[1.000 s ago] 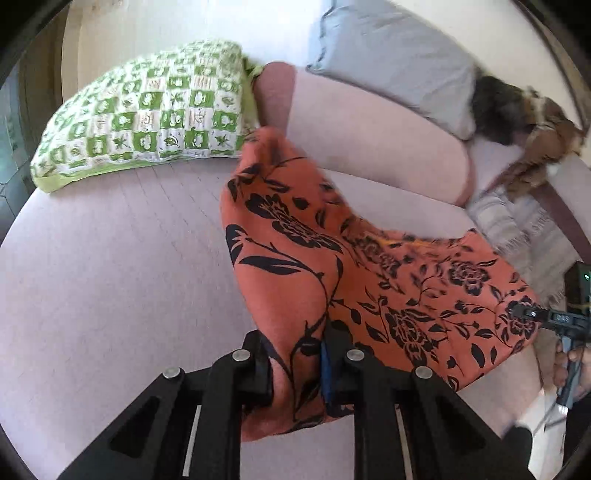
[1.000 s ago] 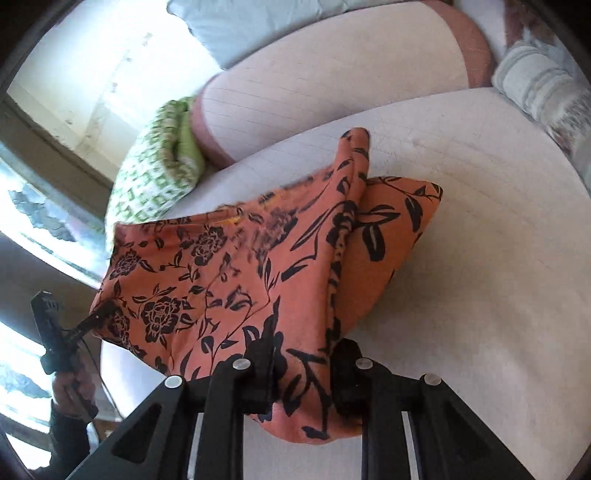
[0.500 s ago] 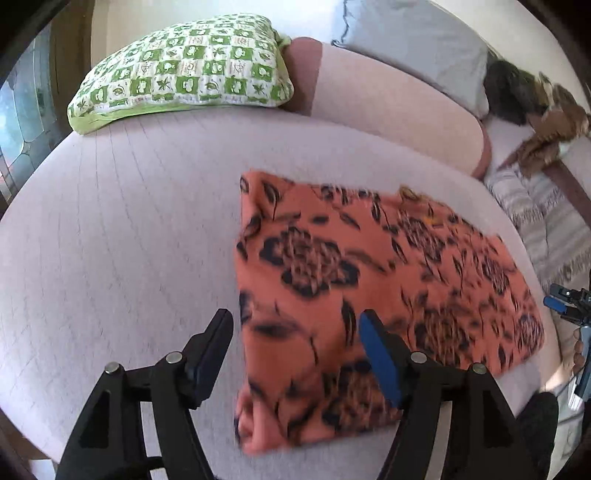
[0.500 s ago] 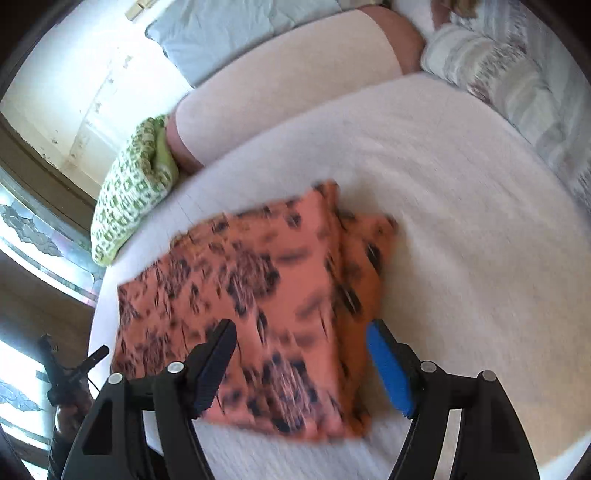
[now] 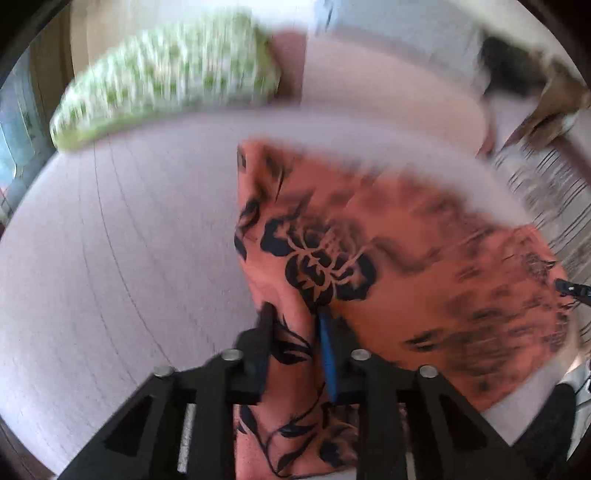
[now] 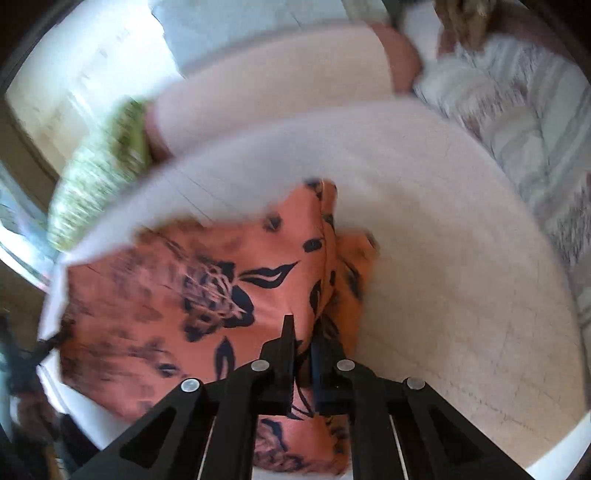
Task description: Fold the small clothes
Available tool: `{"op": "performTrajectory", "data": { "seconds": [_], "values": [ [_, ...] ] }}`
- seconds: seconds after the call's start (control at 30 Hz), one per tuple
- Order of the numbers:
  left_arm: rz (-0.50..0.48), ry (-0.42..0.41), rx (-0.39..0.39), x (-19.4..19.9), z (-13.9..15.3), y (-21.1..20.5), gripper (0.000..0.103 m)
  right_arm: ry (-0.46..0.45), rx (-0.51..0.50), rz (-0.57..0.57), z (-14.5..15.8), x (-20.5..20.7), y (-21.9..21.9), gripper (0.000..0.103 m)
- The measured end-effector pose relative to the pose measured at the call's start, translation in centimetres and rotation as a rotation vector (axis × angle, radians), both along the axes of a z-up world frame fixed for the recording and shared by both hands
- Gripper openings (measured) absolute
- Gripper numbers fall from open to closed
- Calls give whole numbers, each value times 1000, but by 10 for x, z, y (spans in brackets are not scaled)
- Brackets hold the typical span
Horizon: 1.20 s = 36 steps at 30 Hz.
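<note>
An orange garment with a black flower print (image 5: 424,266) lies folded on a pale pink sofa seat (image 5: 122,240). My left gripper (image 5: 293,332) is shut on a pinch of the garment's near left edge. In the right wrist view the same garment (image 6: 177,291) spreads to the left, and my right gripper (image 6: 303,343) is shut on a fold of its near right edge. Both views are motion-blurred.
A green-and-white checked pillow (image 5: 166,74) lies at the back left. A pink backrest bolster (image 5: 388,92) and a grey cushion (image 5: 399,26) run along the back. A striped blanket (image 6: 517,129) lies at the right. The other gripper's tip (image 5: 570,288) shows at the garment's far right.
Half a second ago both grippers were open above the flat garment. Both have now dropped onto its near edge and closed on the cloth.
</note>
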<state>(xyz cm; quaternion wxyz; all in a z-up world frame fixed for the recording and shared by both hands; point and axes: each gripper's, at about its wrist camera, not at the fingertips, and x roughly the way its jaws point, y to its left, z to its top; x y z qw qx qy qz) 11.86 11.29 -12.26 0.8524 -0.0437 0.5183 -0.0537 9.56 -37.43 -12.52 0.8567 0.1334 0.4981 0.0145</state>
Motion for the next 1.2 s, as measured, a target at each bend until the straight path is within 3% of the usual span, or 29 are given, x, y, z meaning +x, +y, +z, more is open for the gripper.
{"op": "performTrajectory", "data": {
  "seconds": [0.07,0.1,0.13,0.17,0.23,0.47,0.53,0.57,0.6,0.63,0.67,0.73,0.87,0.93,1.0,1.07,1.1,1.13,1.2],
  "values": [
    [35,-14,-3,-1,-5,4,44,51,52,2,-24,3,-6,14],
    [50,-21,-24,-5,1,7,46,24,55,-5,-19,-2,-10,16],
    [50,-29,-49,-9,7,10,47,-21,78,-17,-10,-8,-15,25],
    [44,-54,-68,-15,16,13,51,-46,105,-37,-3,-11,-21,48],
    [31,-90,-42,-26,30,14,53,-103,131,-65,12,-17,-28,77],
    [-70,-185,-36,-71,52,2,55,-183,97,-4,33,21,-11,77],
    [-92,-135,24,-69,33,-8,59,-188,128,58,28,35,-3,77],
    [-79,-75,47,-63,18,-7,59,-159,143,77,17,45,10,76],
    [-59,-17,68,-58,3,-5,59,-21,135,38,-11,61,4,76],
    [-47,-25,100,-58,1,-4,59,80,129,-33,-30,67,-6,73],
    [-35,-43,134,-59,8,-4,59,101,128,-84,-35,66,-13,73],
    [-31,-103,101,-64,31,0,59,20,141,-106,-15,49,-18,73],
    [-73,-223,22,-71,70,-3,62,-139,127,10,38,9,9,74],
    [-92,-235,-50,-68,74,-8,67,-154,247,119,48,-9,28,76],
    [-93,-193,-74,-62,57,-13,71,-135,387,217,35,-22,42,76],
    [-83,-82,-44,-51,24,-17,71,-24,353,140,-10,-32,37,76],
    [-55,-4,15,-45,2,-17,70,31,328,82,-30,-35,30,75],
    [-63,-14,41,-48,0,-17,69,43,378,17,-50,-43,16,63],
    [-87,-54,44,-53,19,-20,69,-8,410,-10,-40,-57,7,63]
  ]
}}
